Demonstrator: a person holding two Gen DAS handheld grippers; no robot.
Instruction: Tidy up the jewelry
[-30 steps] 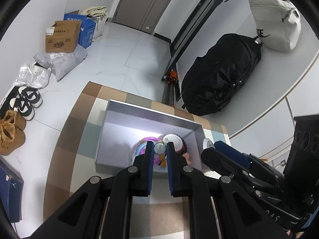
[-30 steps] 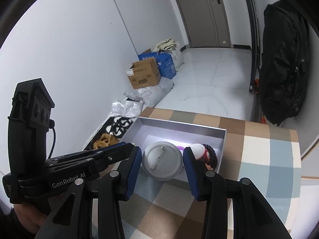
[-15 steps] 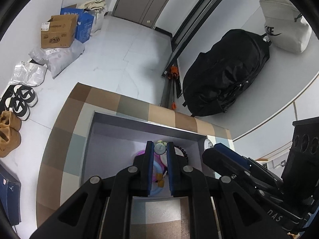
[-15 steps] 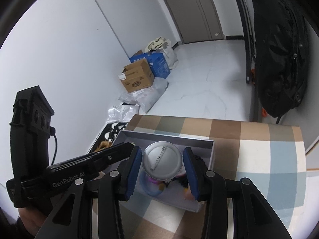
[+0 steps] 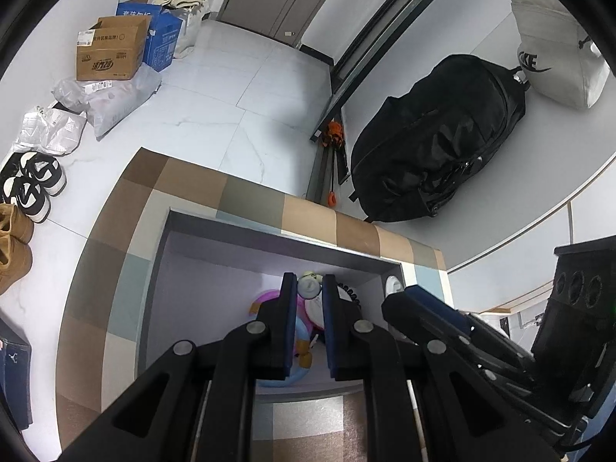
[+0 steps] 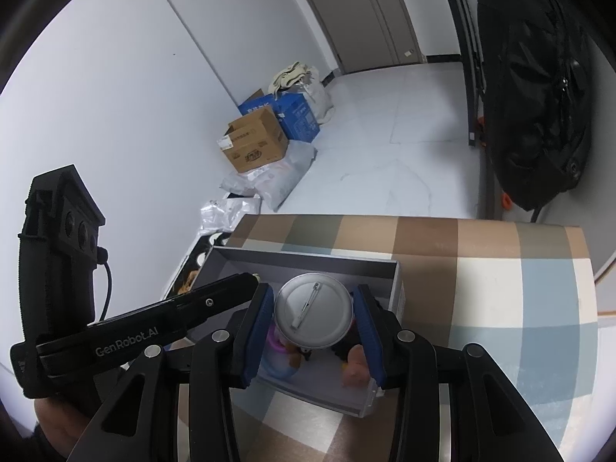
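Two grippers over grey box [image 6: 396,281], right gripper [image 6: 313,310] clamping pin badge [image 6: 313,310]

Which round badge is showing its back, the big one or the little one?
The big badge, clamped in the right gripper over the box. Its plain silver back and pin face the camera. The small badge, in the left gripper, shows no pin.

Round silver pin badge [image 6: 313,310], pin-back facing up, over grey box [image 6: 308,260]; bangles, beads (partly hidden) lie inside.
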